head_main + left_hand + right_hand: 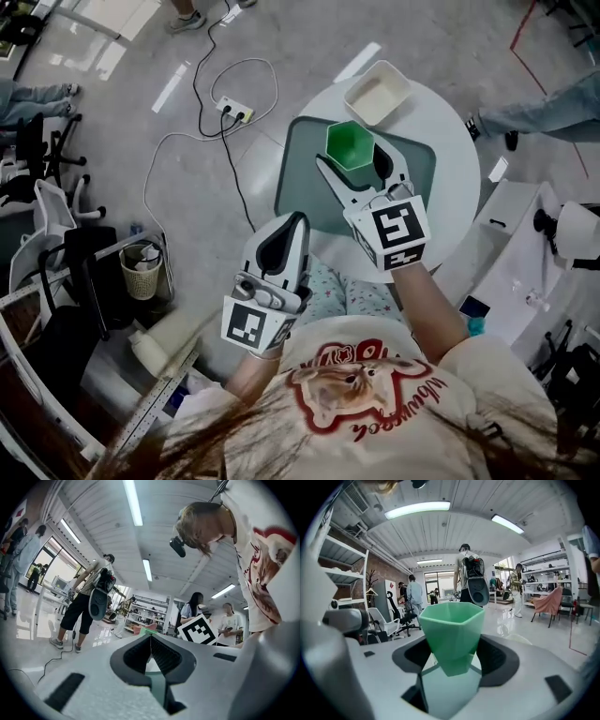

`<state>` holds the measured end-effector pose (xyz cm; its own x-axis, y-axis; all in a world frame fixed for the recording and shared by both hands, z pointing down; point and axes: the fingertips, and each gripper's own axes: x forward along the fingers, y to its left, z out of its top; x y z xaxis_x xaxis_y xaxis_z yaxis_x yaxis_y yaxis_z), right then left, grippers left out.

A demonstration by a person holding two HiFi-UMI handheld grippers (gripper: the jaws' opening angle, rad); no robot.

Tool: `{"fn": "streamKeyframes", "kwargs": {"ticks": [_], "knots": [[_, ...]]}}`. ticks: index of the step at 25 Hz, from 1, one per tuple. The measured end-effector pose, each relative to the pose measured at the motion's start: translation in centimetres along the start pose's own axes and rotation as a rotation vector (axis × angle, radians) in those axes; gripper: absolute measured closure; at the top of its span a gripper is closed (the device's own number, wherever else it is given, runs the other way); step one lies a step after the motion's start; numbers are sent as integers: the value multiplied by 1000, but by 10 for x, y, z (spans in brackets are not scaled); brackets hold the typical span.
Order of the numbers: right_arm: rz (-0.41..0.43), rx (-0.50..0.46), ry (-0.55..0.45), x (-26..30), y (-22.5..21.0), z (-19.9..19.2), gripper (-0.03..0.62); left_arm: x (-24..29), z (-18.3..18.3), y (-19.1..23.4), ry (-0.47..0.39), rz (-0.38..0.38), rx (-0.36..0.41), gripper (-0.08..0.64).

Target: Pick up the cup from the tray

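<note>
A green faceted cup (350,145) is over the dark green tray (305,183) on the round white table (452,127). My right gripper (352,157) reaches in from the near side, and its jaws are shut on the cup's sides. In the right gripper view the cup (452,632) stands upright between the dark pads (499,660), with the tray (450,693) below it. I cannot tell whether its base touches the tray. My left gripper (292,219) hangs shut and empty at the table's near edge, left of the tray. Its jaws (151,638) meet with nothing between them.
A white rectangular container (377,92) sits on the table behind the tray. On the floor to the left lie a power strip (234,112) with cables and a wastebasket (141,270). White equipment (525,262) stands right of the table. People stand around the room.
</note>
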<state>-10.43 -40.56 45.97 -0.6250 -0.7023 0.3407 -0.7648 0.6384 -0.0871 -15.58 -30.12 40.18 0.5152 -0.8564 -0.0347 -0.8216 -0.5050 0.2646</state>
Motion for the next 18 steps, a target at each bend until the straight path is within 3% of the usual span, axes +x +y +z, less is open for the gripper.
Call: {"fn": "streamKeyframes", "kwargs": {"ticks": [9, 18], "knots": [[-21, -11, -78, -71, 1, 73, 305, 21, 52, -37, -33, -76, 41, 545], [-19, -46, -151, -111, 4, 111, 305, 36, 98, -61, -137, -105, 111, 546]]}}
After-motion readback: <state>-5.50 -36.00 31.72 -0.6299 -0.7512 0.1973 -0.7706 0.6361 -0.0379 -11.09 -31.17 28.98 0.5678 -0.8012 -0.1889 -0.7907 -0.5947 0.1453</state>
